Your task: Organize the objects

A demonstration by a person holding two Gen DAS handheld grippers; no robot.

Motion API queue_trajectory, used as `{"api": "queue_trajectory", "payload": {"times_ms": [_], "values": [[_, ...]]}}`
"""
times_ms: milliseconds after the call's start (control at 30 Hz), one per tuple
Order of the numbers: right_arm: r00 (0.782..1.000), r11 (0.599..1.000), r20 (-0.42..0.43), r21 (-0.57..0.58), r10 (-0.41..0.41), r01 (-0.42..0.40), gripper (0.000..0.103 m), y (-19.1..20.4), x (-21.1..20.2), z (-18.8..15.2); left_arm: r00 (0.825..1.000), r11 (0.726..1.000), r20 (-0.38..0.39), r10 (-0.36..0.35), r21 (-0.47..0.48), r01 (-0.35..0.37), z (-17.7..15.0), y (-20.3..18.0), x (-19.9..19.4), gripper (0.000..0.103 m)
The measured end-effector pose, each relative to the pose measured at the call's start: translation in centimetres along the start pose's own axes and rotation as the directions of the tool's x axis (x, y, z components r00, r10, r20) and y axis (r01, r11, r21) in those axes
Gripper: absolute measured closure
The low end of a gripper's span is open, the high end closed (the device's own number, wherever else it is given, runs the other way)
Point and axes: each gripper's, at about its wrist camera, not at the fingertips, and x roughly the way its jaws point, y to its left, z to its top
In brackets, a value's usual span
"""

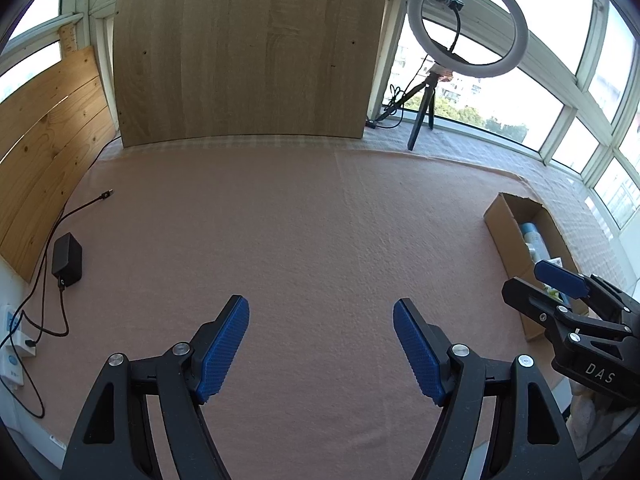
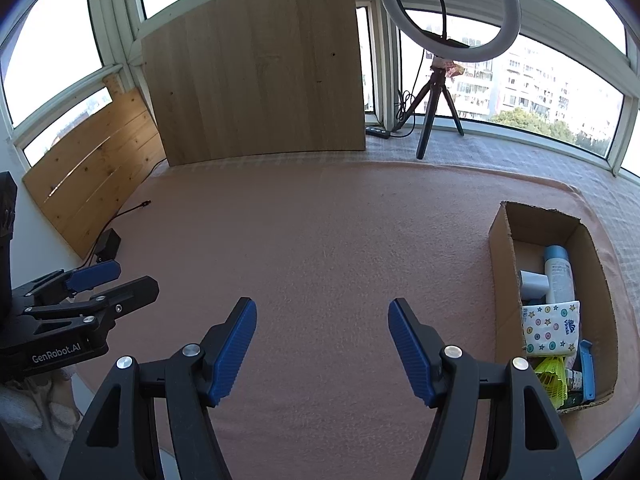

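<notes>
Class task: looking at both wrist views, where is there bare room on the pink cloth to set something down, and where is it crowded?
Free: the pink cloth between the wooden board, black adapter and cardboard box. Crowded: inside the box, packed with the bottle and tissue pack.

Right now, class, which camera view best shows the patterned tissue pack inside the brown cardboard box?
The right wrist view: the patterned tissue pack lies fully visible in the brown cardboard box. In the left wrist view, the right gripper hides it.

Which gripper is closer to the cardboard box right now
Right. The right gripper hangs open just left of the cardboard box; the left gripper is open farther left, beyond it.
</notes>
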Motion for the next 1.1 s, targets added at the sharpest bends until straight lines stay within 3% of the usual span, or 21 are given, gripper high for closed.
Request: {"api": "queue_trajectory", "payload": {"times_ms": [533, 1100], "values": [[1.000, 1.000, -0.002, 0.002, -0.001, 0.001, 0.038, -0.02, -0.03, -0.08, 1.000, 1.000, -0.005, 0.008, -0.001, -0.008, 0.02, -0.14, -0.15, 0.025], [1.000, 1.000, -0.004, -0.005, -0.004, 0.004, 0.038, 0.02, 0.01, -0.33, 0.999, 0.999, 0.026, 0.034, 0.012, -0.035, 0.12, -0.27, -0.74, 0.012]]}}
